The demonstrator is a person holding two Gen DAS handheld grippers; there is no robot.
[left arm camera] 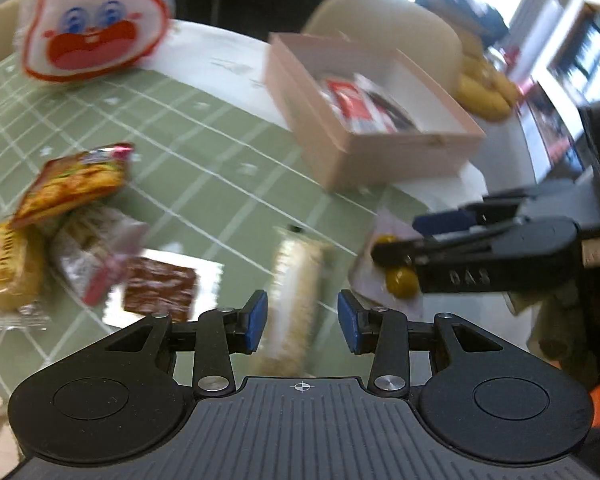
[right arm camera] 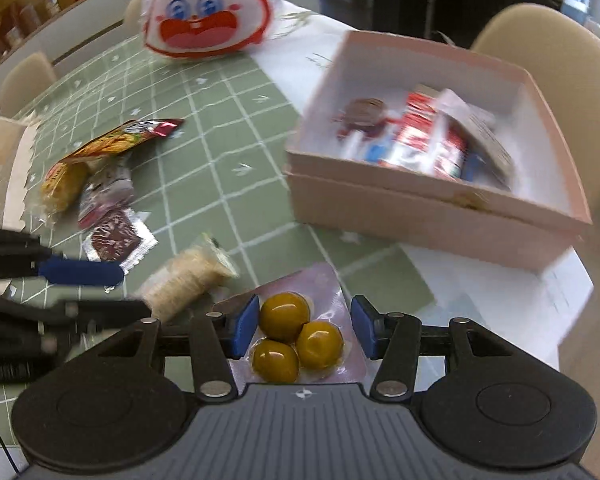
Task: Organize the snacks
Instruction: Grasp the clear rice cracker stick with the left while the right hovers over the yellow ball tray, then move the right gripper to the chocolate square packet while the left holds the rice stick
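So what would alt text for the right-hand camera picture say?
The right tool, open, straddles a clear packet of three round olive-yellow snacks on a green grid-patterned tablecloth. Behind sits an open pale pink cardboard box already holding wrapped snacks; more packets lie left.

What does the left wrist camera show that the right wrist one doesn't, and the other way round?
Left wrist only: the left tongs open over the cracker roll, and a yellow toy beyond the pink box. Right wrist only: the right tongs open around the olive pack, and shelf jars. Both: the box with snacks inside, the rabbit bag, loose snacks on the green mat.
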